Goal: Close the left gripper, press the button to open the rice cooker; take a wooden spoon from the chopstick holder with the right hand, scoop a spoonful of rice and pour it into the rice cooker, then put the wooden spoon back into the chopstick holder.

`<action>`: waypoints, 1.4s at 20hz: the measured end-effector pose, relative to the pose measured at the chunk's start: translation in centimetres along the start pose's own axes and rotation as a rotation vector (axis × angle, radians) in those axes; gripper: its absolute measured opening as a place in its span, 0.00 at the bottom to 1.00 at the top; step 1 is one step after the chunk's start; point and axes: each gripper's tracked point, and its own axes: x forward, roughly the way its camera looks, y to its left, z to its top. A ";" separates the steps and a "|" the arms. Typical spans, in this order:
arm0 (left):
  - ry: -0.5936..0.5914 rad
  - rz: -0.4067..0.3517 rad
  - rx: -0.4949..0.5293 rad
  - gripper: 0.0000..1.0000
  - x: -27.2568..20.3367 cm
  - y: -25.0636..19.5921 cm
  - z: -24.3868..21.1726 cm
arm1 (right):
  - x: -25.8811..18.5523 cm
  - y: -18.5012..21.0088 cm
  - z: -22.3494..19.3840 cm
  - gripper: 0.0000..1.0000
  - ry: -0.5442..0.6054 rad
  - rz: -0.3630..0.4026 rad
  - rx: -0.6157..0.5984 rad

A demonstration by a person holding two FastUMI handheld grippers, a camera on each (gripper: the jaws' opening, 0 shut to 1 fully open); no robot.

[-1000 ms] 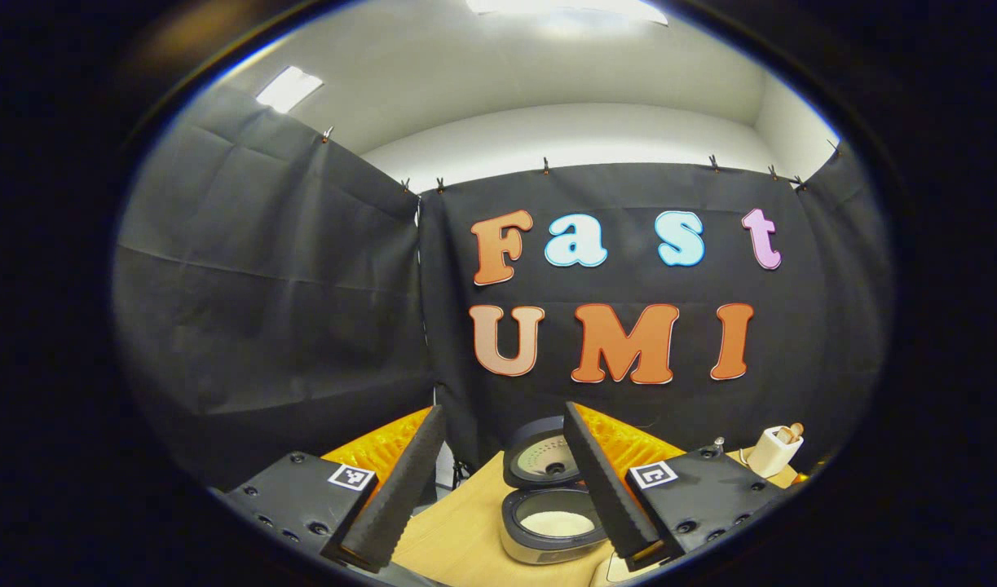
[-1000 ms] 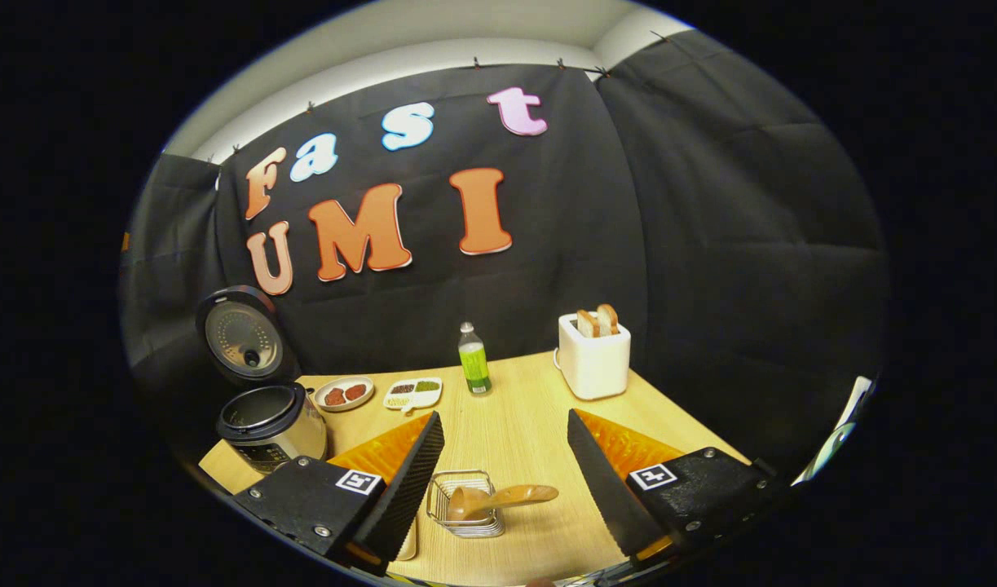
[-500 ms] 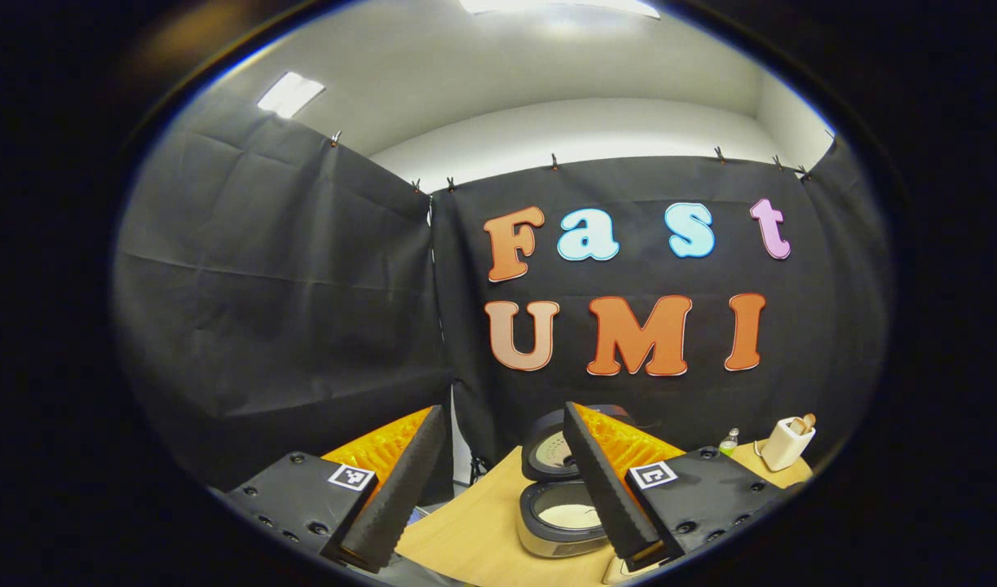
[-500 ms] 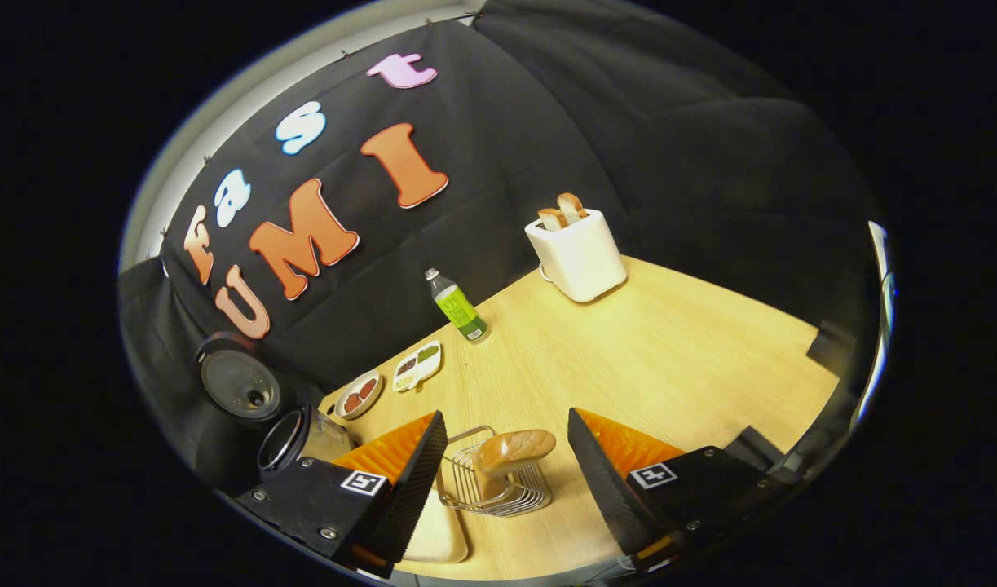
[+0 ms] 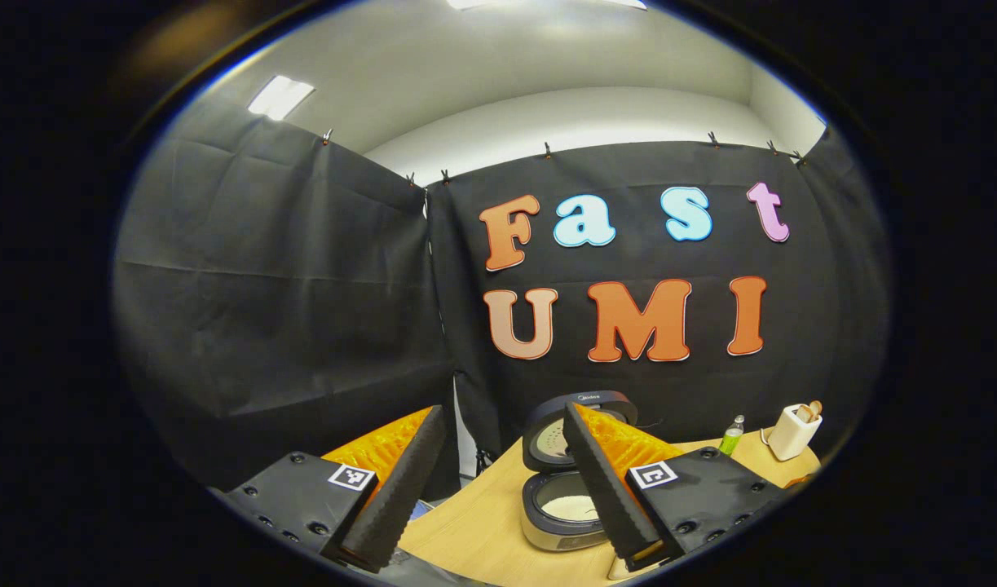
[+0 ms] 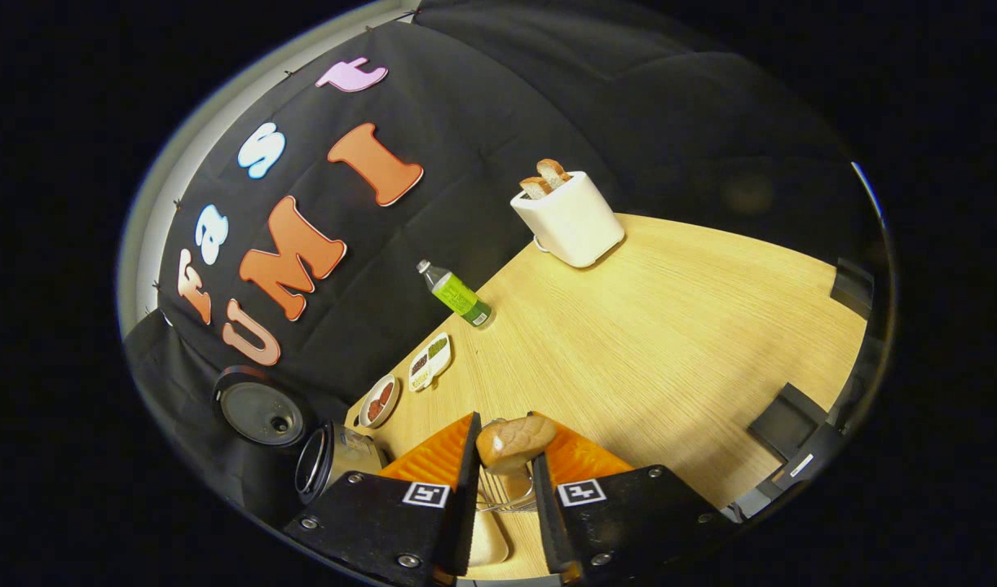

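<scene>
In the right gripper view my right gripper is shut on the wooden spoon. The spoon's bowl sticks out above the fingertips. Its handle runs down into the wire chopstick holder, which shows in the narrow gap between the fingers. The rice cooker stands at the table's left end with its lid up. In the left gripper view my left gripper is open and holds nothing. It hangs in front of the open rice cooker, whose pot holds white rice under the raised lid.
A cream tray lies just left of the holder. Two small dishes, a green bottle and a white toaster with bread line the back of the wooden table. The toaster and bottle sit far right.
My right gripper has tilted, moved in over the holder and gone from open to shut around the spoon. My left gripper has stayed open and drifted only slightly.
</scene>
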 end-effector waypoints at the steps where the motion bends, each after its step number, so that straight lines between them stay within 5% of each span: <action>1: 0.000 0.000 -0.001 0.96 0.1 -0.2 -0.1 | 0.1 0.4 0.1 0.29 0.005 0.007 0.008; 10: -0.016 -0.017 -0.050 1.00 1.9 1.3 -0.3 | 0.8 5.2 2.5 0.15 -0.039 0.033 -0.132; 18: -0.008 -0.112 -0.078 0.94 6.6 3.5 -2.2 | -5.0 11.6 4.4 0.14 -0.178 0.011 -0.328; 19: 0.003 -0.127 -0.090 1.00 7.0 3.8 -2.7 | -5.9 12.9 4.3 0.14 -0.196 0.014 -0.365; 24: 0.029 -0.166 -0.132 0.94 9.4 5.9 -4.2 | -9.3 20.2 1.1 0.15 -0.223 0.110 -0.451; 28: 0.015 -0.192 -0.111 1.00 10.4 7.5 -4.4 | -8.9 23.4 -3.7 0.15 -0.187 0.153 -0.541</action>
